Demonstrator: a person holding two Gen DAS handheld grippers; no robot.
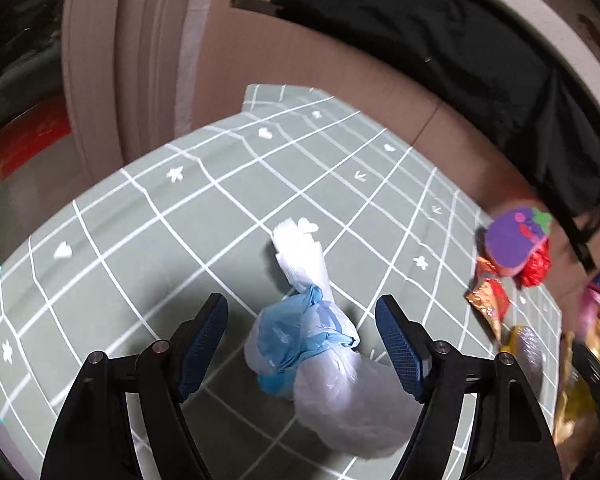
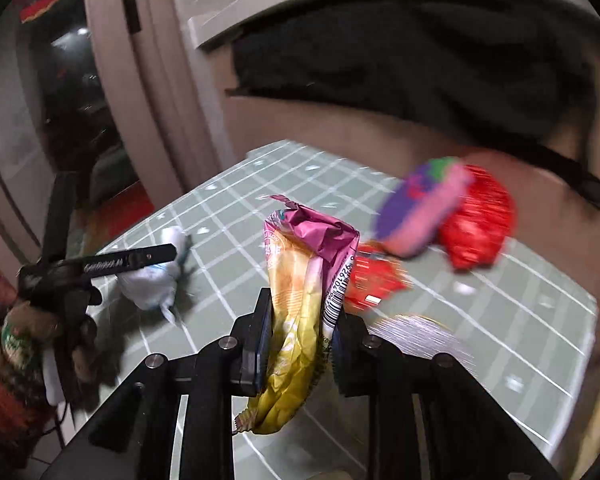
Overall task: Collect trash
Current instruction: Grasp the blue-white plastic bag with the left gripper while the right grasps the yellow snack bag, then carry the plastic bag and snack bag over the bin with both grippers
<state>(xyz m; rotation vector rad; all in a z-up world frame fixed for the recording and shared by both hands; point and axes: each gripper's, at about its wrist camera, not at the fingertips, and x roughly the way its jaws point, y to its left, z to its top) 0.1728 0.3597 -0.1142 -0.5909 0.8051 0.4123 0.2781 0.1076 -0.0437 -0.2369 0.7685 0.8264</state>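
Note:
A knotted white and blue plastic bag (image 1: 320, 356) lies on the green checked tablecloth (image 1: 148, 216). My left gripper (image 1: 302, 310) hangs over it, open, with a finger on either side of the bag and neither pad touching it. In the right wrist view my right gripper (image 2: 300, 320) is shut on a crumpled yellow and magenta snack wrapper (image 2: 304, 280), lifted off the table. The left gripper (image 2: 112, 260) and the white bag (image 2: 152, 284) show at the left there.
At the table's right side lie a purple and pink foam piece (image 1: 516, 240), a red foil ball (image 2: 476, 220), an orange-red wrapper (image 1: 488, 300) and a silvery round lid (image 2: 420, 336). A black cloth (image 1: 460, 60) hangs over a cardboard box behind the table.

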